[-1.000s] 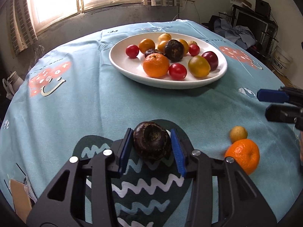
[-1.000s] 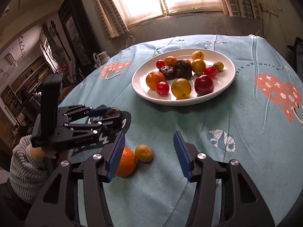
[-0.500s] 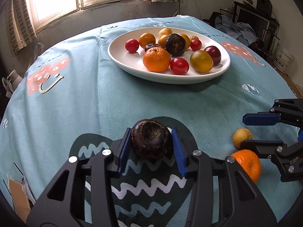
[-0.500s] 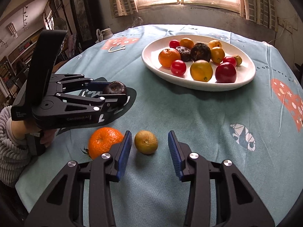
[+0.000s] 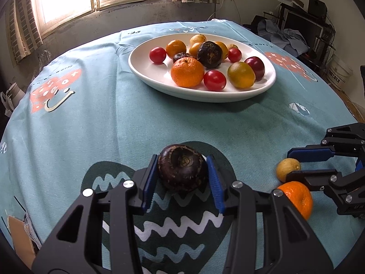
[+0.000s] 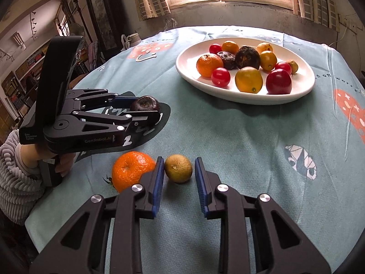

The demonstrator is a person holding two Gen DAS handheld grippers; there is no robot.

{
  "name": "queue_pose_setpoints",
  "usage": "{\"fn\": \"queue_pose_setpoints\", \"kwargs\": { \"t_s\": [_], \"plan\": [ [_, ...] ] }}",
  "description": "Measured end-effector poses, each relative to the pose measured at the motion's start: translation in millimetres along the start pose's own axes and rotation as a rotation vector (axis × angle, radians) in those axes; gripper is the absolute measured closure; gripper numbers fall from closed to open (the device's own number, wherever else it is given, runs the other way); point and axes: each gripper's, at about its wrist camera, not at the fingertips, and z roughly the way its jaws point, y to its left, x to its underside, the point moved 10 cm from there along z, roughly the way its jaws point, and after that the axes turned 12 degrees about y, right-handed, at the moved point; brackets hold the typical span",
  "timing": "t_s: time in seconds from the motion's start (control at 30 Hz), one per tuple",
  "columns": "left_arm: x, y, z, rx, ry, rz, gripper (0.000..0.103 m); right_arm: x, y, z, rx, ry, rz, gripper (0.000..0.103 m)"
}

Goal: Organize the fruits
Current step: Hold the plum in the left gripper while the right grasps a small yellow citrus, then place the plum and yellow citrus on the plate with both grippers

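Note:
My left gripper (image 5: pixel 182 172) is shut on a dark brown round fruit (image 5: pixel 182 167), held just above the blue tablecloth; it also shows in the right wrist view (image 6: pixel 145 103). My right gripper (image 6: pixel 179 171) is open, its jaws on either side of a small yellow-green fruit (image 6: pixel 178 168) on the cloth, with small gaps on both sides. An orange (image 6: pixel 132 170) lies right beside it, against the left jaw. The white oval plate (image 5: pixel 155 77) with several fruits stands at the far side.
The round table's front edge (image 6: pixel 68 207) is close behind the loose orange. The person's sleeve and hand (image 6: pixel 20 166) hold the left gripper at the left. Furniture and clutter stand beyond the table on the right (image 5: pixel 308 22).
My right gripper has moved down and forward and narrowed around the small yellow-green fruit. My left gripper keeps the dark fruit and has lifted slightly toward the plate.

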Motion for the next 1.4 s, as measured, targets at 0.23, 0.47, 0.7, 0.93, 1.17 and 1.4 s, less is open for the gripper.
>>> {"fn": "queue_pose_setpoints", "kwargs": {
  "t_s": [0.23,0.47,0.7,0.93,1.17,1.4],
  "plan": [
    [-4,-13,-13,-0.063,-0.064,0.053,0.06,1,1,-1,0.011,-0.002,-0.004,0.078],
    [-6,-13,-18,-0.115,-0.083,0.057,0.06,0,1,-2,0.025,-0.006,-0.006,0.078],
    [-9,-9,-29,-0.137,-0.126,0.041,0.06,-5,-12,-21,0.052,-0.077,0.046,0.078],
    [-14,-5,-44,-0.162,-0.175,0.03,0.06,-11,-26,-39,0.069,-0.146,0.101,0.078],
    [-18,-5,-57,-0.178,-0.217,0.026,0.06,-13,-37,-56,0.068,-0.201,0.143,0.078],
    [-28,-3,-69,-0.205,-0.266,0.027,0.06,-26,-52,-79,0.075,-0.272,0.195,0.078]
  ]
}}
